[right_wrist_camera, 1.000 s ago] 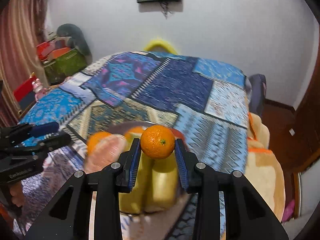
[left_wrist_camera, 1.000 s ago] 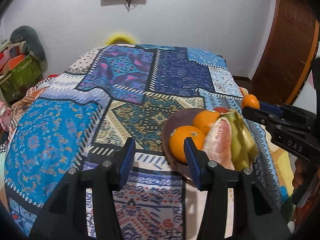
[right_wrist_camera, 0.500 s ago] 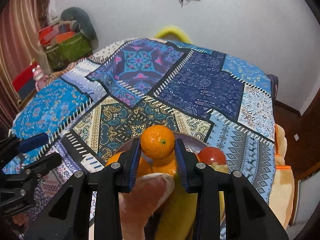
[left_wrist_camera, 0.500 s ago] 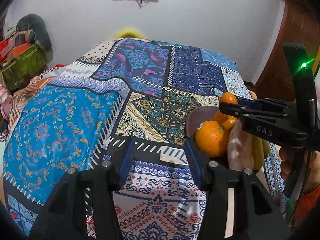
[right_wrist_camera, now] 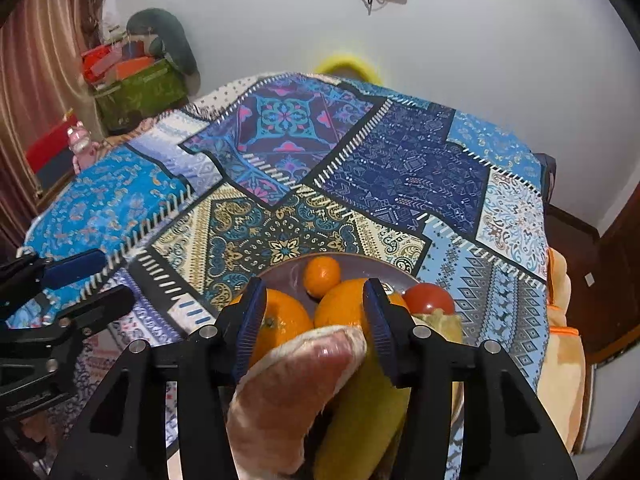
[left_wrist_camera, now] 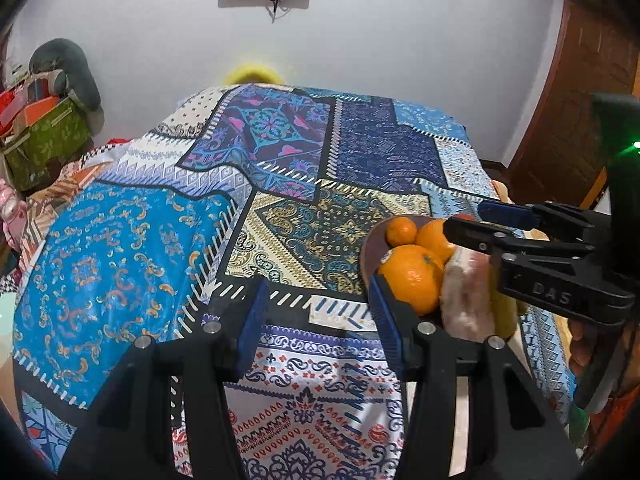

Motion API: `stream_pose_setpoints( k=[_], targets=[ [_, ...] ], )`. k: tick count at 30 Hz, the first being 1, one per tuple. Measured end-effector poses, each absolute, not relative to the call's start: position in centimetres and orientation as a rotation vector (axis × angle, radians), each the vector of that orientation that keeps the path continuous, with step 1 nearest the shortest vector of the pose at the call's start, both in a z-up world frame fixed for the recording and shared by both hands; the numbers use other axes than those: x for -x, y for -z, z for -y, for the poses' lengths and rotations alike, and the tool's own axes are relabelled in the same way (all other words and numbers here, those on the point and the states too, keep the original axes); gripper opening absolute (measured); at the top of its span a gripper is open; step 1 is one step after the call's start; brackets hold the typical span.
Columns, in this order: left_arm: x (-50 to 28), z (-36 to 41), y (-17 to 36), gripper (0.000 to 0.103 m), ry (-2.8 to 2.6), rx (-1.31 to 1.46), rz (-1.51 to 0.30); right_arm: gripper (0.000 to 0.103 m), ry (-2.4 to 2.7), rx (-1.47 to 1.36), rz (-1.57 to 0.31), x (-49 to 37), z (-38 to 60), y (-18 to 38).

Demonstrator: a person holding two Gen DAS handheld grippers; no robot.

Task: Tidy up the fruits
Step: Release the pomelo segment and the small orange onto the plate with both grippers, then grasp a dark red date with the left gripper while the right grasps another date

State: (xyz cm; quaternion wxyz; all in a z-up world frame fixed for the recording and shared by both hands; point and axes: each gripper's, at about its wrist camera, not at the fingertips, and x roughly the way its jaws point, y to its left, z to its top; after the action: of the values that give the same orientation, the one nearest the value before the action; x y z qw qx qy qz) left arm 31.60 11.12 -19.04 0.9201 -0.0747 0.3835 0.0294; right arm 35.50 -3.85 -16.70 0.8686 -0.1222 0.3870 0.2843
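A brown plate (right_wrist_camera: pixel 288 271) on the patchwork cloth holds two big oranges (right_wrist_camera: pixel 280 326), a tomato (right_wrist_camera: pixel 428 298), a pink citrus wedge (right_wrist_camera: pixel 296 380) and bananas (right_wrist_camera: pixel 360 420). A small orange (right_wrist_camera: pixel 321 274) lies free at the plate's far side. My right gripper (right_wrist_camera: pixel 314 316) hangs over the pile, its jaws opening, and nothing is pinched between them. In the left wrist view the small orange (left_wrist_camera: pixel 401 231) sits just left of the right gripper (left_wrist_camera: pixel 476 222). My left gripper (left_wrist_camera: pixel 316 320) is open and empty over the cloth, beside the plate's left rim (left_wrist_camera: pixel 366 256).
The patterned cloth (left_wrist_camera: pixel 280 152) covers the whole surface. A green box (right_wrist_camera: pixel 136 92) with clutter stands at the far left. A yellow object (right_wrist_camera: pixel 348 66) sits behind the far edge. A wooden door (left_wrist_camera: pixel 576 112) is at the right. A hand (left_wrist_camera: pixel 580 352) holds the right gripper.
The right gripper carried the small orange leftward over the plate, then opened. The orange now lies on the plate's far side. The left gripper stayed open and nearly still.
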Motion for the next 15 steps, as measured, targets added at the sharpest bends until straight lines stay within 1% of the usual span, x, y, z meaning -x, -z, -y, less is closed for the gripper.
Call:
stream_pose_setpoints(
  k=[9,12,15],
  targets=[
    [-27.8,-8.6,14.4,0.051,-0.039,0.109,-0.721,0.047,-0.566,0.187,-0.717,-30.4,8.6,12.1],
    [-25.9,-7.4,12.7,0.056,-0.031,0.085,-0.695,0.047,-0.547,0.160,-0.690,-28.3,10.5,10.7],
    [-23.9,-6.2,11.1,0.057,-0.025,0.053,-0.673,0.047,-0.524,0.145,-0.669,-26.3,12.1,9.7]
  ],
)
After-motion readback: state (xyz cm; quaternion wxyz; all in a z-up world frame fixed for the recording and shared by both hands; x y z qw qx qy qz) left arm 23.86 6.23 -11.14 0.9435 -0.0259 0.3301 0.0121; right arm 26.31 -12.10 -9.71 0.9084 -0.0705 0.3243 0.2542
